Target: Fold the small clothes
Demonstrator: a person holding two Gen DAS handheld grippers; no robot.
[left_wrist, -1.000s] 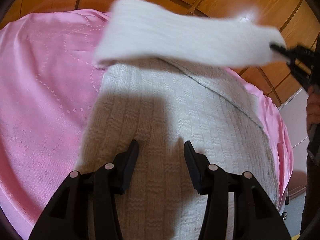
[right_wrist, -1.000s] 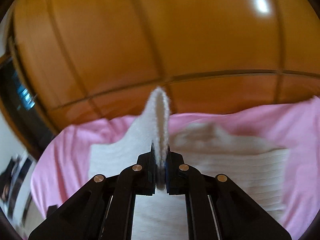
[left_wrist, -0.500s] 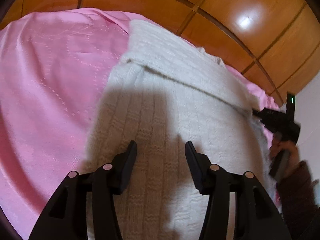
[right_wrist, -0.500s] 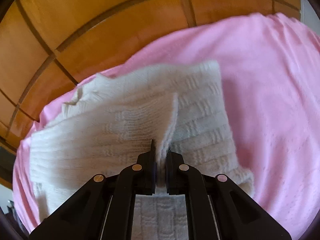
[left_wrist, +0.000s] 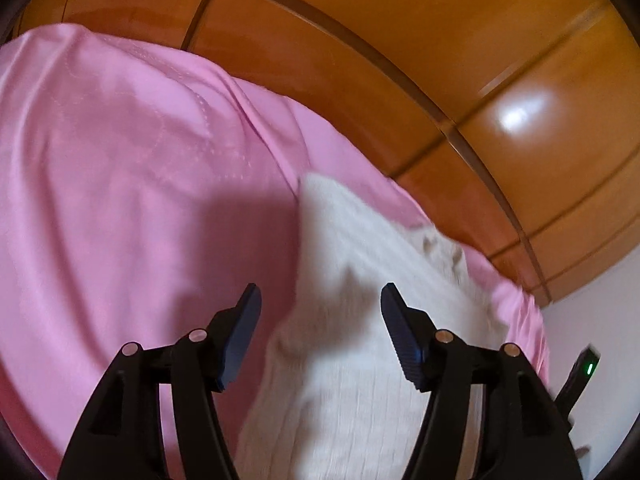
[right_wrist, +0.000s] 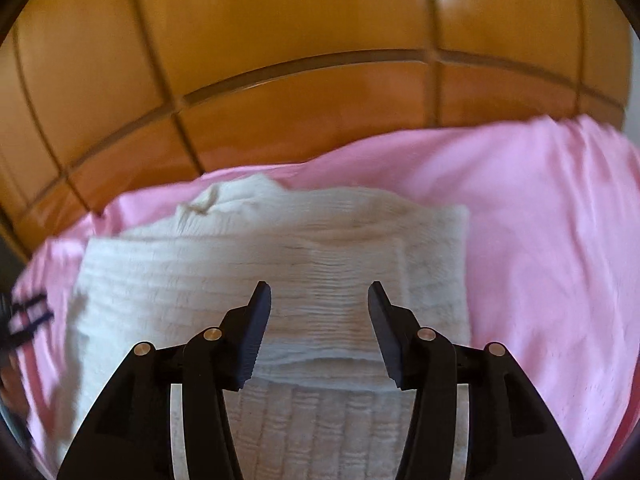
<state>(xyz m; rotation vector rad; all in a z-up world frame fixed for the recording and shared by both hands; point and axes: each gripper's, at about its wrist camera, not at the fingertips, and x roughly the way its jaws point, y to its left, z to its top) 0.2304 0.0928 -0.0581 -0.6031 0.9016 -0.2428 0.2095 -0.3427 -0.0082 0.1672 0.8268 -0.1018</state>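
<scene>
A cream knitted sweater (right_wrist: pixel 280 272) lies on the pink bedspread (right_wrist: pixel 540 240), with a sleeve folded across its body. My right gripper (right_wrist: pixel 319 300) hovers just above that folded sleeve; its jaws are opening and nothing is pinched between them. In the left wrist view the sweater (left_wrist: pixel 360 320) fills the lower middle and right. My left gripper (left_wrist: pixel 320 308) hangs over the sweater's left edge, jaws opening, holding nothing. The other gripper's tip with a green light (left_wrist: pixel 586 372) shows at the far right edge.
A glossy wooden panelled headboard (right_wrist: pixel 320 60) rises behind the bed. Bare pink bedspread (left_wrist: pixel 120 200) spreads to the left of the sweater. A pale wall (left_wrist: pixel 600 300) stands at the right. A dark striped item (right_wrist: pixel 28 312) sits at the left edge of the right wrist view.
My right gripper carried the sleeve down across the sweater and let it go, its jaws now apart. My left gripper slid left toward the sweater's edge and widened.
</scene>
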